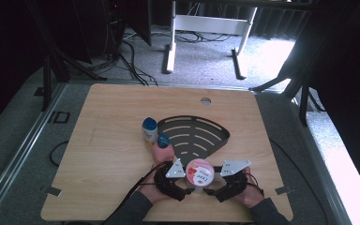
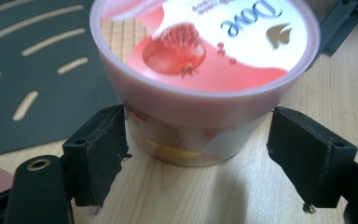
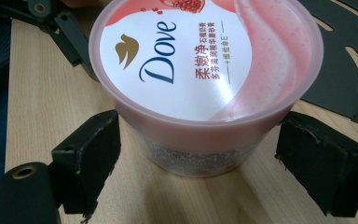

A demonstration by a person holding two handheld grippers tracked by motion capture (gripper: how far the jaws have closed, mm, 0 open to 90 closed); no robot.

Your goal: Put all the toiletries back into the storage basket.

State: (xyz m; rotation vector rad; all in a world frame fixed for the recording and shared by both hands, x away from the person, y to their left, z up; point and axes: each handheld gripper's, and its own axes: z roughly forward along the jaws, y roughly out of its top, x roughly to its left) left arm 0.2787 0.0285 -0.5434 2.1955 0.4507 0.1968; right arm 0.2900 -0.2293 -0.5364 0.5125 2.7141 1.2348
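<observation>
Pink-lidded Dove jar (image 1: 200,171) stands upright on the wooden table (image 1: 112,140) at its near edge, between left gripper (image 1: 183,187) and right gripper (image 1: 215,190) — both spread, gripping nothing. Probably light, stiff, slippery — best clasped below the lid, around its clear body.

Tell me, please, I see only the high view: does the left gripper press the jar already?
Observer: No. The left gripper is open, with one jaw on each side of the jar, below its lid.
Operator: And the right gripper?
Observer: The right gripper is the same: open, with its jaws astride the jar from the opposite side.
Operator: Does the jar stand on the tray?
Observer: No, it stands on the bare table; the tray has its edge close beside it.
</observation>
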